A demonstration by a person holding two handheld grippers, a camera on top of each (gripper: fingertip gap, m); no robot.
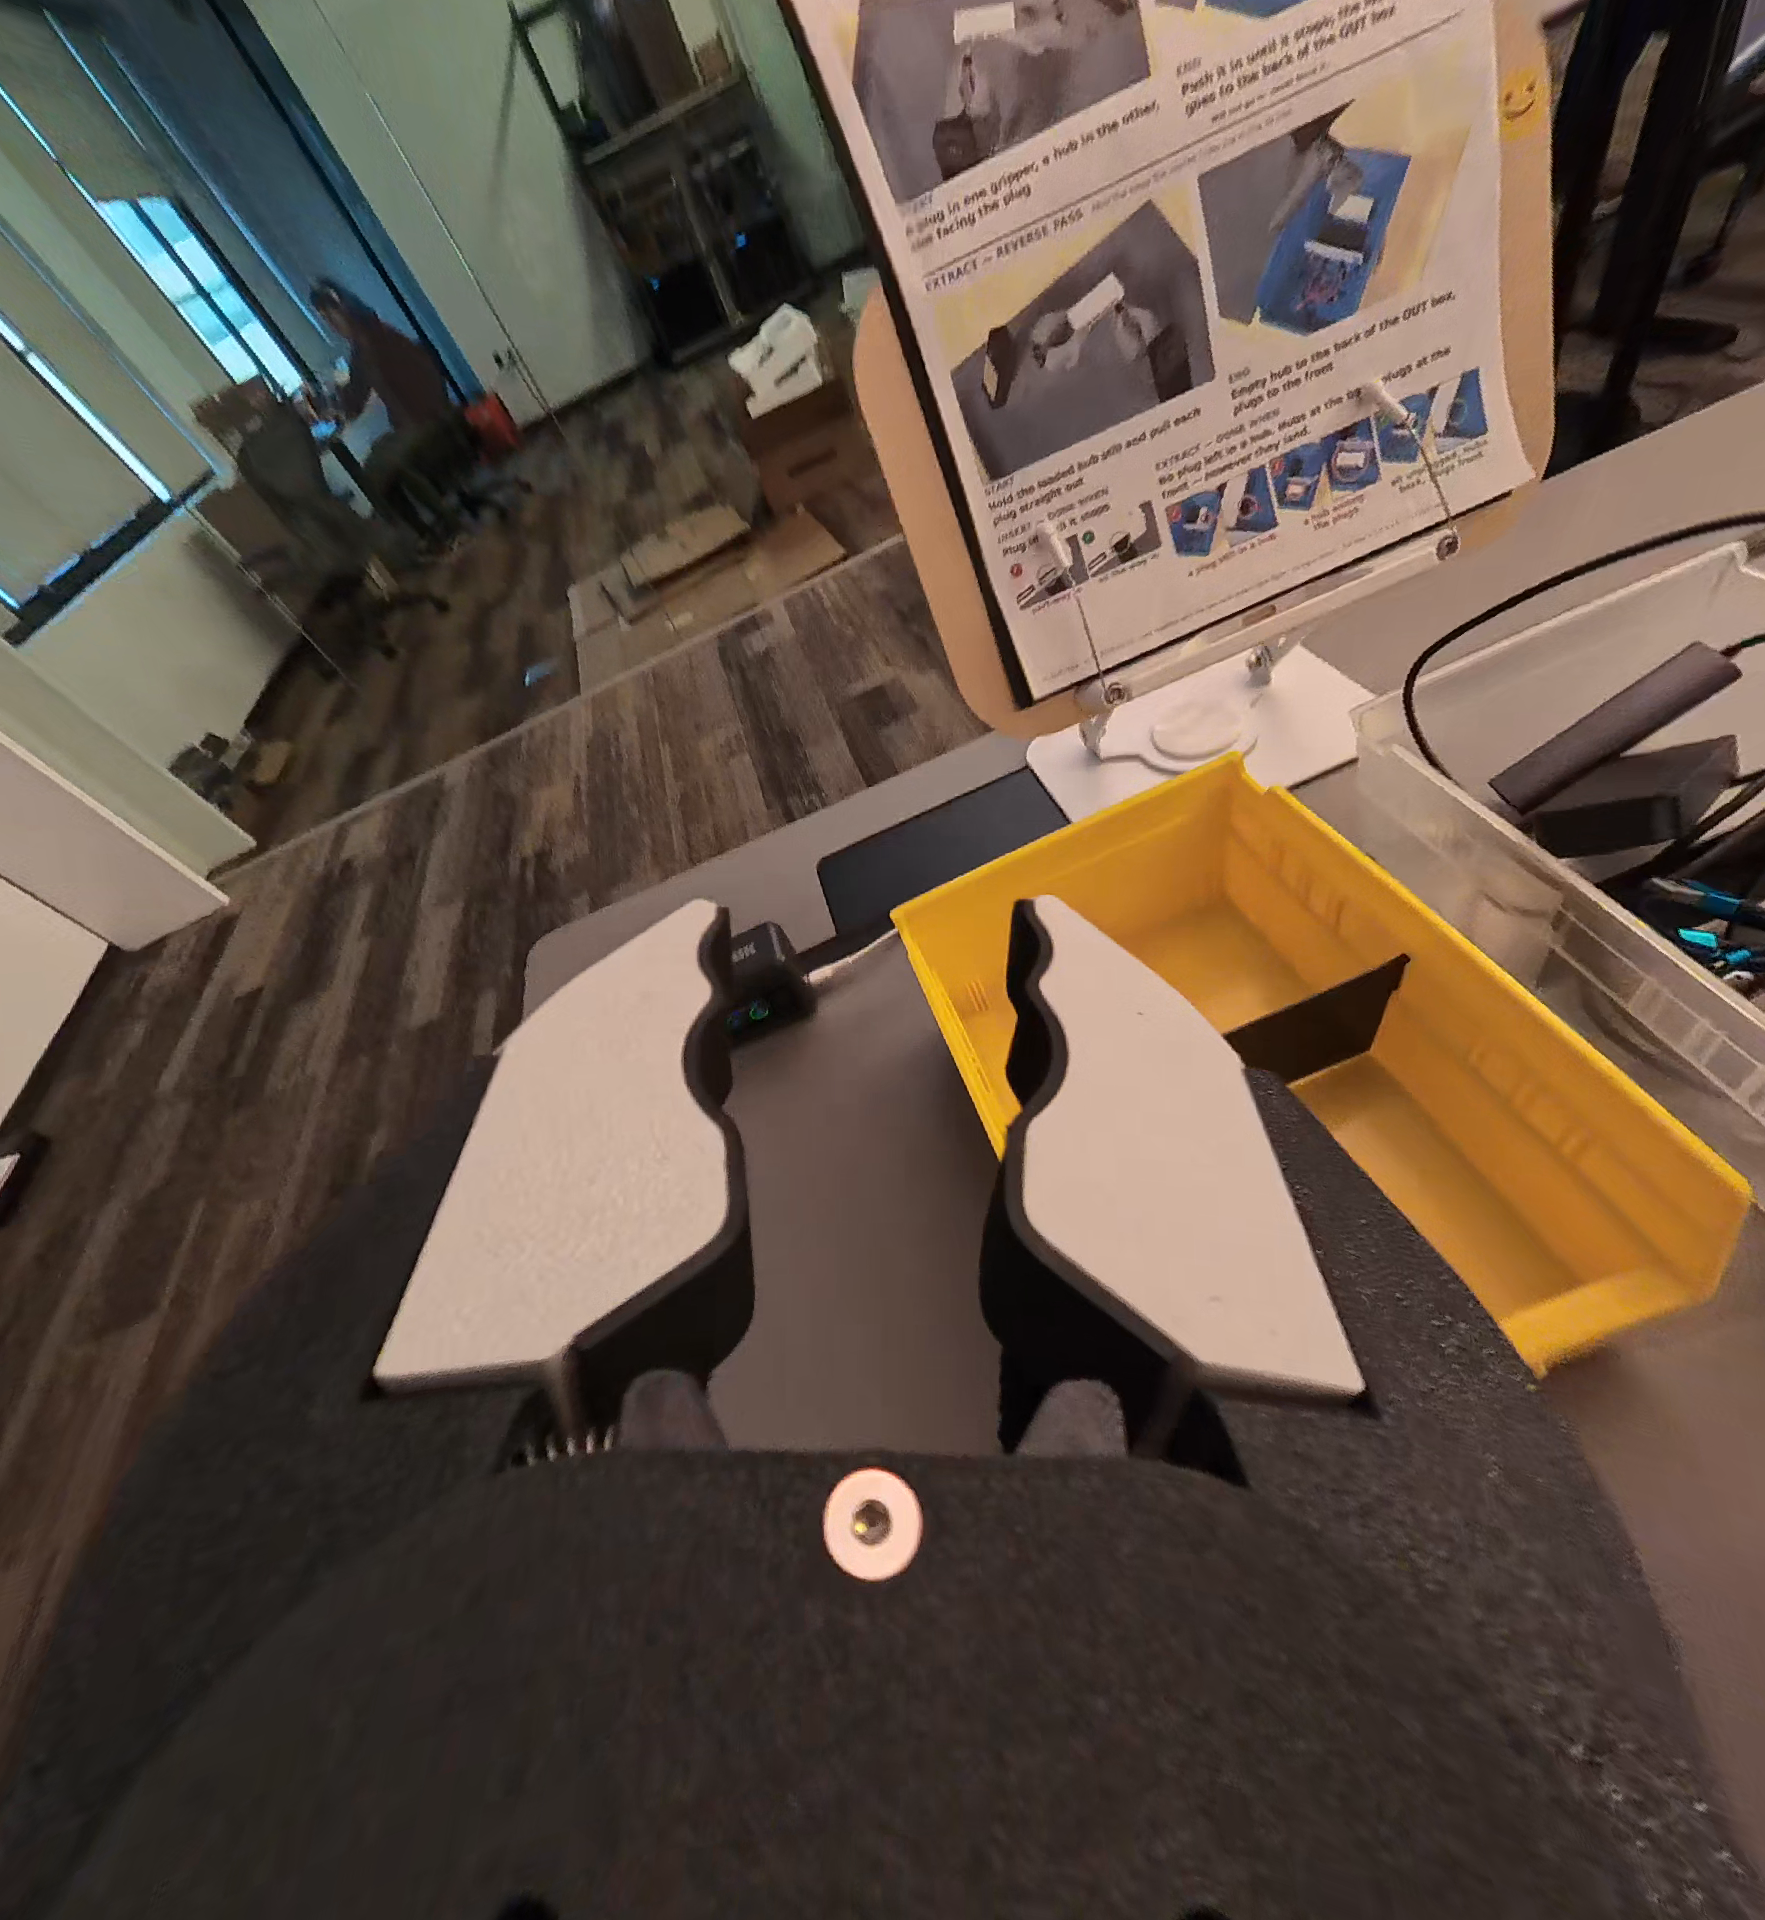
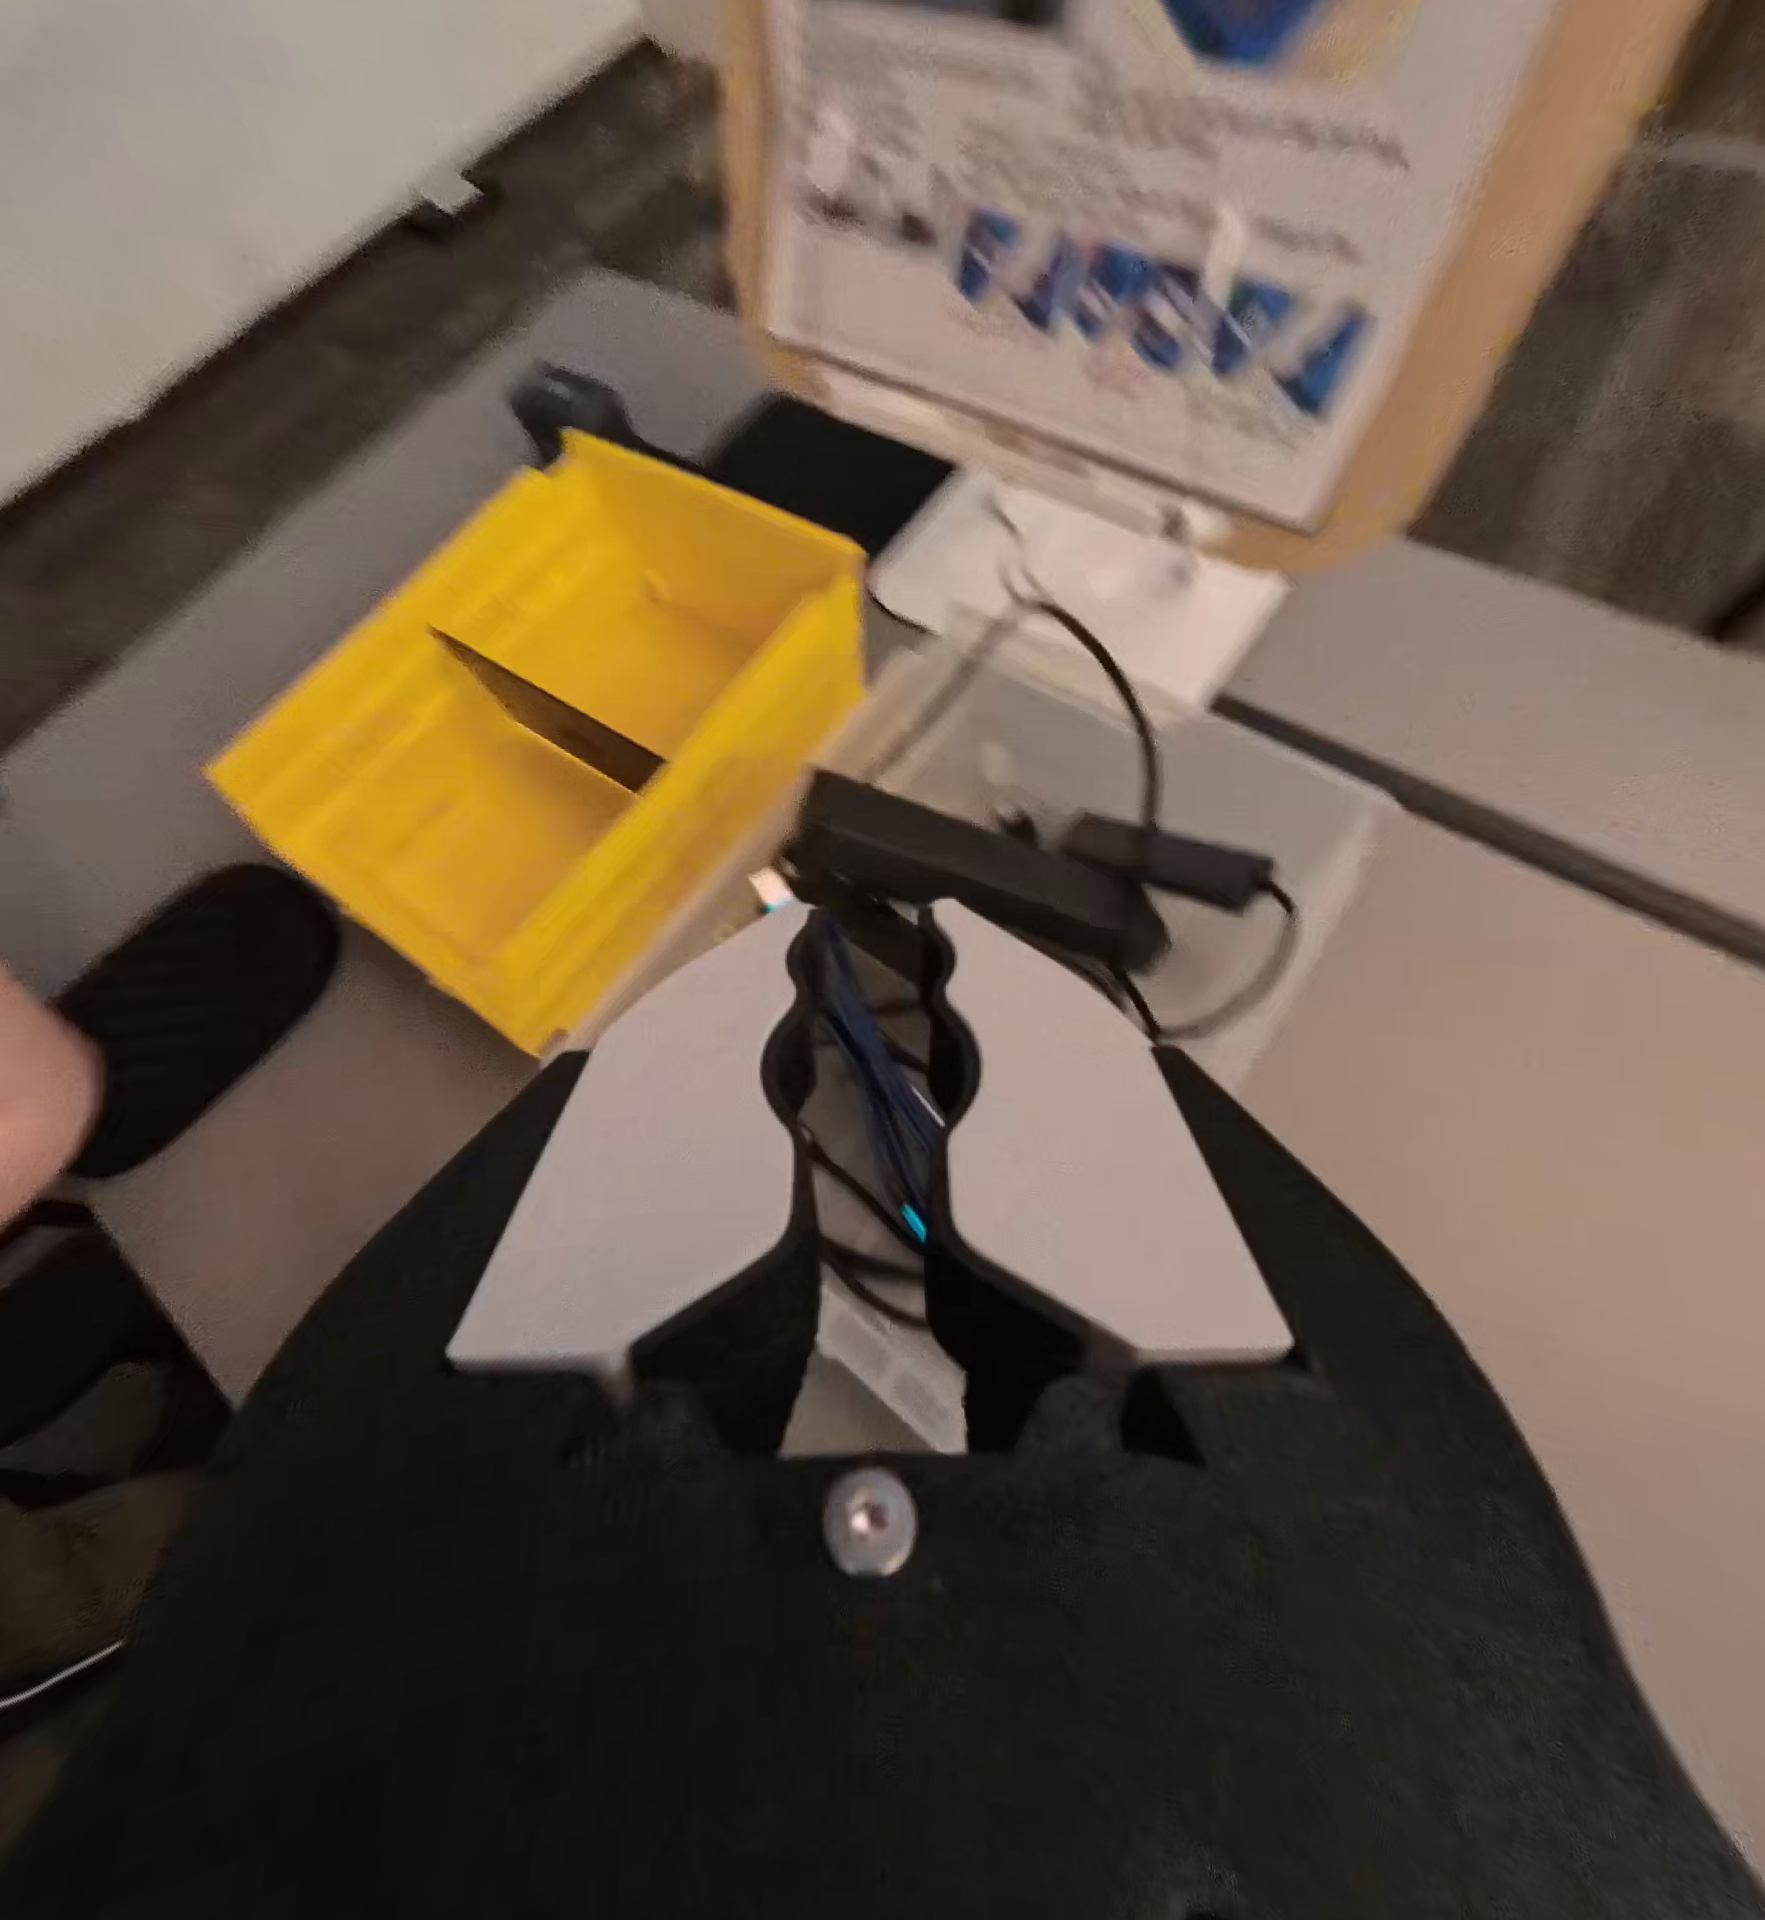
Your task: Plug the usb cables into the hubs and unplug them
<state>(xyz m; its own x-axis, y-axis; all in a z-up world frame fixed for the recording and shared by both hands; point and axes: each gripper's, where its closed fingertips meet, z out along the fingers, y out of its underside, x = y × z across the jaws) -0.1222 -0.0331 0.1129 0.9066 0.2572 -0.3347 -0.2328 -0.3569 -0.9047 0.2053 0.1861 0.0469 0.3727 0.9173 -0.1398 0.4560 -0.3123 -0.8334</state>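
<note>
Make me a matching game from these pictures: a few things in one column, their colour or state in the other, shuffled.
Things:
1. left tool
2. divided bin
3. hubs
4. instruction sheet

States:
a. propped on a stand
b. yellow, nothing in it
c. black, lying in the clear tray
d. open, holding nothing

Pairs: 1-d, 2-b, 3-c, 4-a

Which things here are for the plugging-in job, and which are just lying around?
For the job:
- black hubs in the clear bin
- blue cables, also in it
- yellow bin, both halves empty
- left gripper, open
- right gripper, over the cables

Just lying around:
- instruction sheet on its stand
- small black box with green lights
- boxes on the floor
</note>
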